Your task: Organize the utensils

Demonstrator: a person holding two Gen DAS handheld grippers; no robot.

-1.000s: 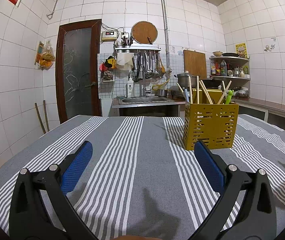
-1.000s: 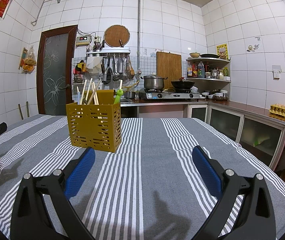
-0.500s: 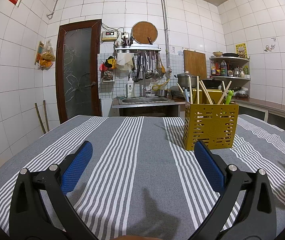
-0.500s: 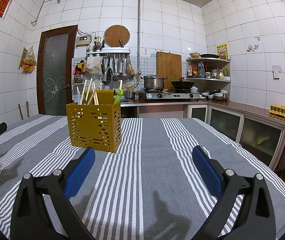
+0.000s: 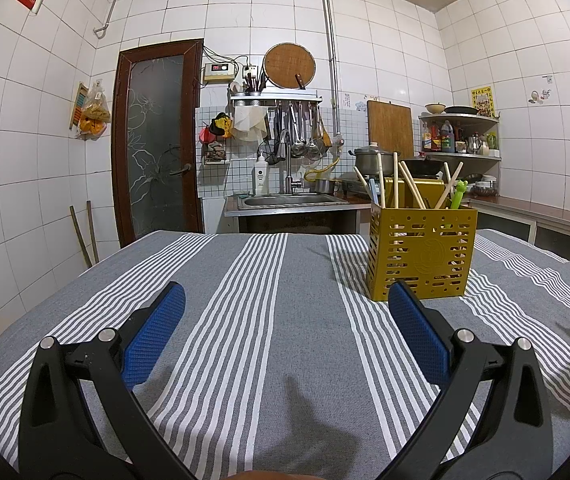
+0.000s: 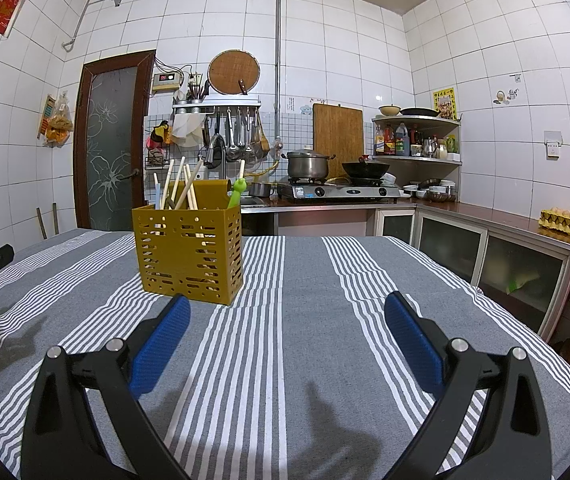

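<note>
Yellow holder (image 5: 421, 256) hiding chopstick (image 5: 412, 190) ends

A desk (image 5: 277, 320) draped in a grey cloth with bands of thin white stripes fills both views. Directly on the cloth stands one mustard-yellow perforated plastic utensil caddy (image 5: 421, 254) (image 6: 191, 254), upright, holding pale wooden chopsticks (image 5: 411, 190) (image 6: 187, 190) and a green plastic-handled utensil (image 5: 458, 196) (image 6: 236, 194).

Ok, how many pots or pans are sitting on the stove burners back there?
2: a lidded steel pot on the left burner, a black wok on the right. A smaller pot stands beside the stove.
</note>
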